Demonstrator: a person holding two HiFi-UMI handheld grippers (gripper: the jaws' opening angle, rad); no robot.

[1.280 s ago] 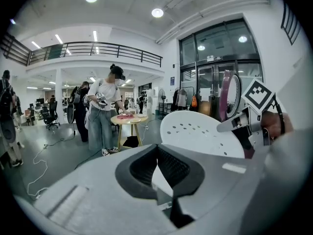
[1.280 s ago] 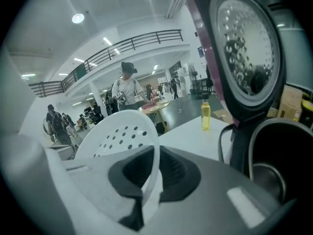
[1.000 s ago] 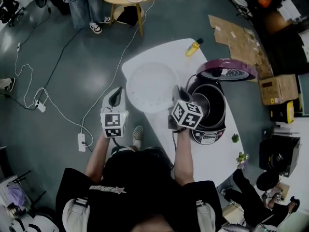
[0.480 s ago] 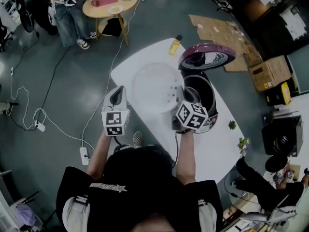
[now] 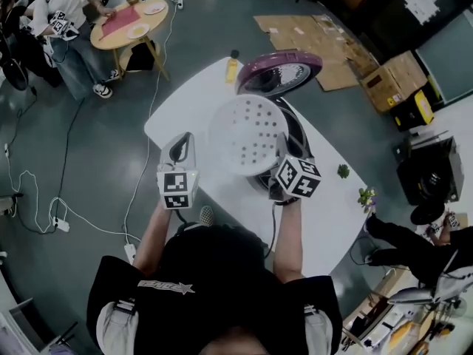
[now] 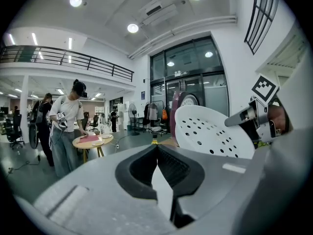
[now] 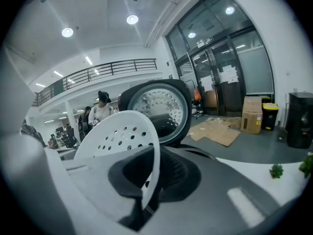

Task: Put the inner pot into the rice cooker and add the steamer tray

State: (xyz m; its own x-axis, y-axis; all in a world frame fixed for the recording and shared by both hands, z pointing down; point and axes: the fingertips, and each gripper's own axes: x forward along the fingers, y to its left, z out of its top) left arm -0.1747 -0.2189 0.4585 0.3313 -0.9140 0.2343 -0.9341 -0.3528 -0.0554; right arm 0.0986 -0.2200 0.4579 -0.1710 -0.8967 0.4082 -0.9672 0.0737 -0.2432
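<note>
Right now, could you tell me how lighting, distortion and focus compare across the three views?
Head view: dim, fisheye-curved, steamer tray crisp. Left gripper view: ceiling lamps glare, dark round vignette. Right gripper view: same vignette, close fingers soft, background sharper.

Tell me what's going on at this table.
A person grips a white perforated steamer tray by its rim in the right tool, holding it tilted above the open rice cooker on the white table. The cooker's lid stands raised behind. The left tool is shut on nothing, off to the tray's left. The tray isn't seated yet.
</note>
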